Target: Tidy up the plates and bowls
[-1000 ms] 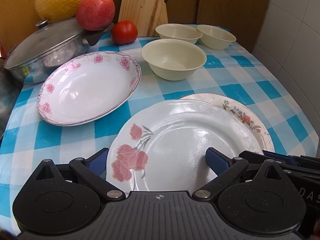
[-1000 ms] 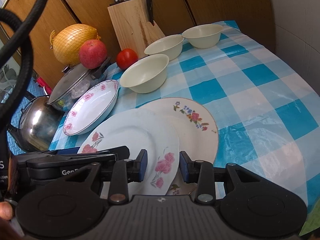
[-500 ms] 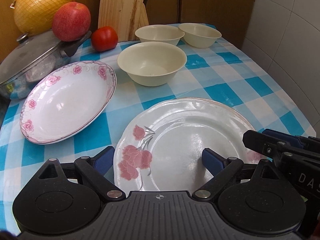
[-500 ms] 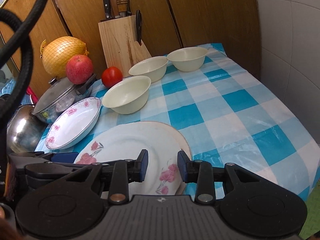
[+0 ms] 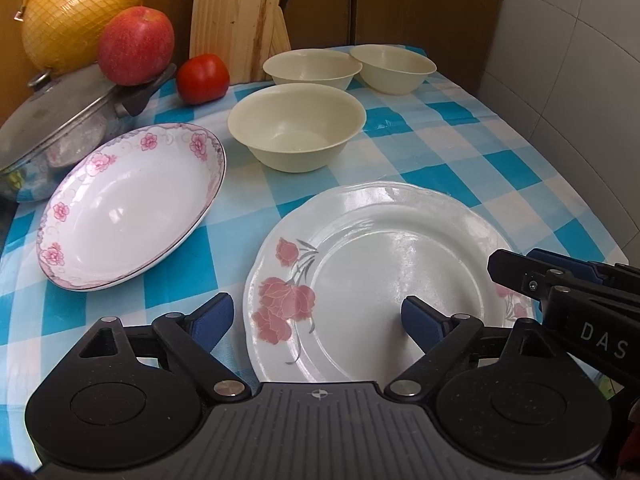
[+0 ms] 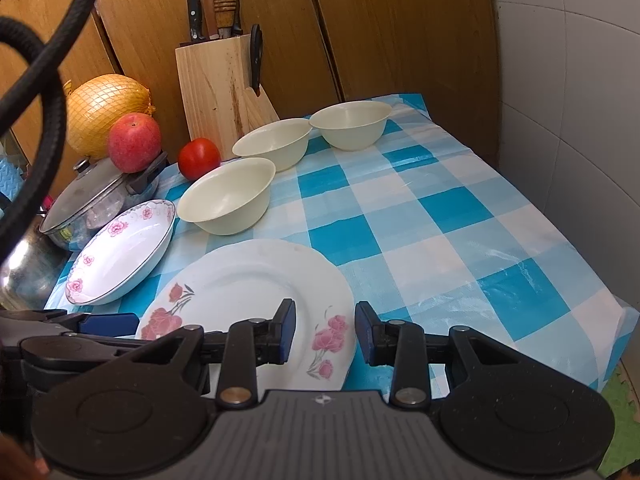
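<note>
A flat white plate with pink roses [image 5: 384,280] [image 6: 256,292] lies at the table's near edge and covers the plate that was under it. A deep plate with a pink flower border [image 5: 132,204] [image 6: 120,252] lies to its left. Three cream bowls stand behind: a near one [image 5: 296,128] [image 6: 228,196] and two at the back [image 5: 312,68] [image 5: 394,68]. My left gripper [image 5: 316,320] is open, its jaws astride the rose plate's near left part. My right gripper [image 6: 325,334] is open over the plate's near right rim.
A lidded steel pot [image 5: 60,120] with a red apple [image 5: 136,44] on it stands at the left. A netted pomelo [image 5: 76,8], a tomato [image 5: 203,78] and a wooden knife block [image 6: 224,92] stand at the back. A tiled wall [image 6: 580,120] borders the right.
The rose plate has slid right until it fully covers the blue-flowered plate beneath. Both grippers have drawn back and stayed open.
</note>
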Tool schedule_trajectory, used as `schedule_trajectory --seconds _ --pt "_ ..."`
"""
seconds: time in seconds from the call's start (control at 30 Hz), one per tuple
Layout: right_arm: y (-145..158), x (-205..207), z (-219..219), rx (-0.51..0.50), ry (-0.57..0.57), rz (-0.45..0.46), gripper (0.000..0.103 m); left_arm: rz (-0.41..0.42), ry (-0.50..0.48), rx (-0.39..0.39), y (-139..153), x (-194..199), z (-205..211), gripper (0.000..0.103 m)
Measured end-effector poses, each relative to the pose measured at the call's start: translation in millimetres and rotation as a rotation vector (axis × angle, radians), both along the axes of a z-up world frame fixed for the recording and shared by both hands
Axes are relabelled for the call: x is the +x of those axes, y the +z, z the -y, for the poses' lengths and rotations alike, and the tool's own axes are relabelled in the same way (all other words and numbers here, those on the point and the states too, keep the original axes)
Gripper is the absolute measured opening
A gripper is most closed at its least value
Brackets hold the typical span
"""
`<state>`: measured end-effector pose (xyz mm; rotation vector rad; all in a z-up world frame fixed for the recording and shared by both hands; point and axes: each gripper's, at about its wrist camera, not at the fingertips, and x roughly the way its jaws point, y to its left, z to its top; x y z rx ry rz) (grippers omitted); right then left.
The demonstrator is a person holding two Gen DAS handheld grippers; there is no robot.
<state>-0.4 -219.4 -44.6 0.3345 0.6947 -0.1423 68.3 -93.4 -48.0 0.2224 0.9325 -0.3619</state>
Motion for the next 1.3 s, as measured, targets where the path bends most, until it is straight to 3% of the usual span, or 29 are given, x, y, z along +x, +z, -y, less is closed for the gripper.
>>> schedule_trajectory --seconds 0.2,0.73,1.3 --pt "3 5 -11 -0.003 0.027 0.01 0.032 0.046 0.035 0.013 8 -1 -14 0.098" --pt "22 43 -62 -0.065 0.159 0.062 0.032 0.063 0.215 -0.004 21 15 -68 0.098" --pt "24 91 -84 -0.016 0.222 0.044 0.032 0.091 0.311 -0.016 32 23 -107 0.101"
